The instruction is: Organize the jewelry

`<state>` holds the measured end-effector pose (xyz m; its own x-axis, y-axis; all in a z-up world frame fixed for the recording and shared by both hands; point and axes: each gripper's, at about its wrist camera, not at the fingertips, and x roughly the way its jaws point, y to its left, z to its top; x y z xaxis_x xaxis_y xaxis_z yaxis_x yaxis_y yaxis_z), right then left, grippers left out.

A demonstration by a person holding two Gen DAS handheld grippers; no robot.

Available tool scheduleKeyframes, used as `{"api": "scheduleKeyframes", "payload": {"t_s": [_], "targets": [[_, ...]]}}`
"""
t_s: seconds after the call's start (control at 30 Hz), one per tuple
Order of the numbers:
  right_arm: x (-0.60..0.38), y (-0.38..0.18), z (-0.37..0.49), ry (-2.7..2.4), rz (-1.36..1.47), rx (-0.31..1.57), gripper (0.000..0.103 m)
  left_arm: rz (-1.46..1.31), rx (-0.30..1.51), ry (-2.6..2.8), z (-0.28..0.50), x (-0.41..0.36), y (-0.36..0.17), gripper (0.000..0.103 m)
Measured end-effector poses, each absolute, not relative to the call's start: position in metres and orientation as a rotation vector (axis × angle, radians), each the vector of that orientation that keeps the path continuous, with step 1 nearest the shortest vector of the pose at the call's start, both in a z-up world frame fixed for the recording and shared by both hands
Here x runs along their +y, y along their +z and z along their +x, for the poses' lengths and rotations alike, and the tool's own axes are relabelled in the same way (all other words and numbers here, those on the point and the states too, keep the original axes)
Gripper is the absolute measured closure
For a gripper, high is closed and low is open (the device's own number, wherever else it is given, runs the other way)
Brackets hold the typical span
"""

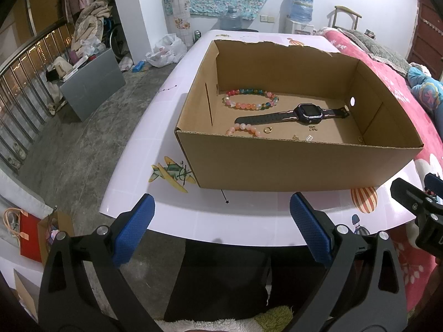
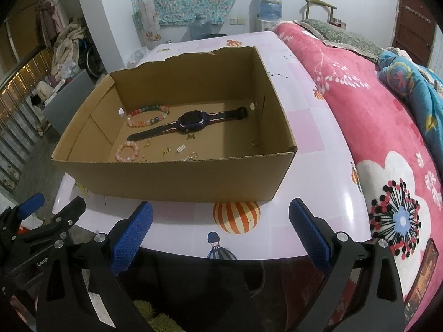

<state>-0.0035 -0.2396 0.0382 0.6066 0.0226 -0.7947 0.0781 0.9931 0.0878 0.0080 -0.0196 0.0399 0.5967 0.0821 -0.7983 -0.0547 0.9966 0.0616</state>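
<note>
Both tools hang back at the near edge of the counter (image 1: 166, 127), short of the box (image 1: 277, 163). The left hand-held gripper (image 1: 221, 227) is spread wide and empty; the right hand-held gripper (image 2: 221, 229) is the same. Looks like a between-items pause, or the job is nearly done: jewelry already lies on the box floor. The watch (image 2: 191, 121) sits mid-box, strap flat, long axis running left-near to right-far. Beads (image 2: 148, 116) lie behind it, a pink bracelet (image 2: 128, 151) nearer. Next reach needs a target; none shows outside the box.
</note>
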Motion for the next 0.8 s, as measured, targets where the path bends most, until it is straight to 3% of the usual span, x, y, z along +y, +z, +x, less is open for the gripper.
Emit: {"api": "scheduleKeyframes", "payload": {"t_s": [0.8], "targets": [[-0.2394,0.0372,-0.004,-0.028,0.124,0.922,0.007,0.032,0.929,0.078,0.0082,-0.0185,0.0399,0.009]]}}
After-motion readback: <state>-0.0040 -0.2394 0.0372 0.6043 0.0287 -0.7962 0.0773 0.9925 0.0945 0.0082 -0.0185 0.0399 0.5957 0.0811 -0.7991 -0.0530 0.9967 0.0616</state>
